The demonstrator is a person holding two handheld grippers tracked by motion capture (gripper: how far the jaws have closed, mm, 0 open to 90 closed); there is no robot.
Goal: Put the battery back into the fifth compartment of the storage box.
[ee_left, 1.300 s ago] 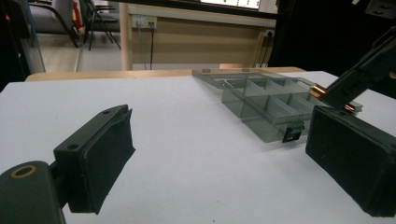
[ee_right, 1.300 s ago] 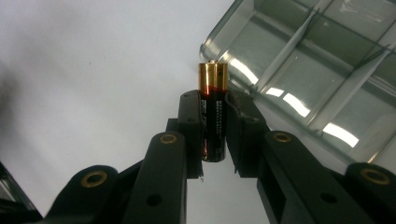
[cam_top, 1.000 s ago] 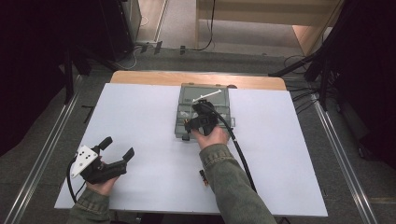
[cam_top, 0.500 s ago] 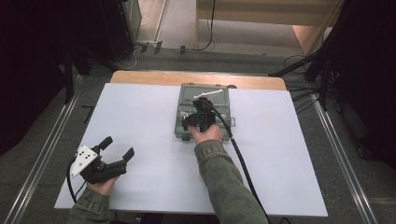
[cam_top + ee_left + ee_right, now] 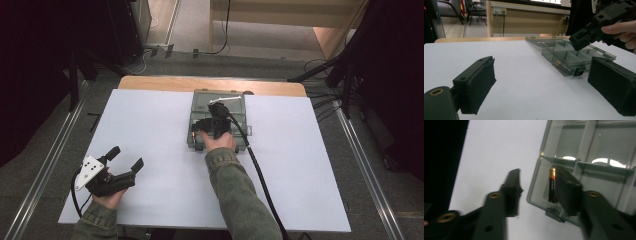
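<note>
A grey see-through compartment box point(image 5: 239, 98) lies open at the table's far middle. My right gripper point(image 5: 207, 131) hangs over its near left corner, pointing down. Its jaws have just been opening and now stand open. A black and gold battery point(image 5: 552, 185) lies in the corner compartment between them, close to the right pad point(image 5: 567, 192); the left pad point(image 5: 512, 192) is outside the box wall point(image 5: 534, 187). My left gripper point(image 5: 127, 156) rests open at the front left with nothing between its pads. In the left gripper view, box point(image 5: 564, 53), battery point(image 5: 560, 64) and right gripper point(image 5: 584, 40) are ahead.
The white table top point(image 5: 150, 125) stretches between the two hands. The right gripper's cable point(image 5: 255, 165) trails back over the table beside the sleeve. Wooden furniture point(image 5: 524, 22) stands beyond the far edge, and dark frames flank both sides.
The right hand has barely shifted over the box's near left corner. The left gripper stays where it was, still open.
</note>
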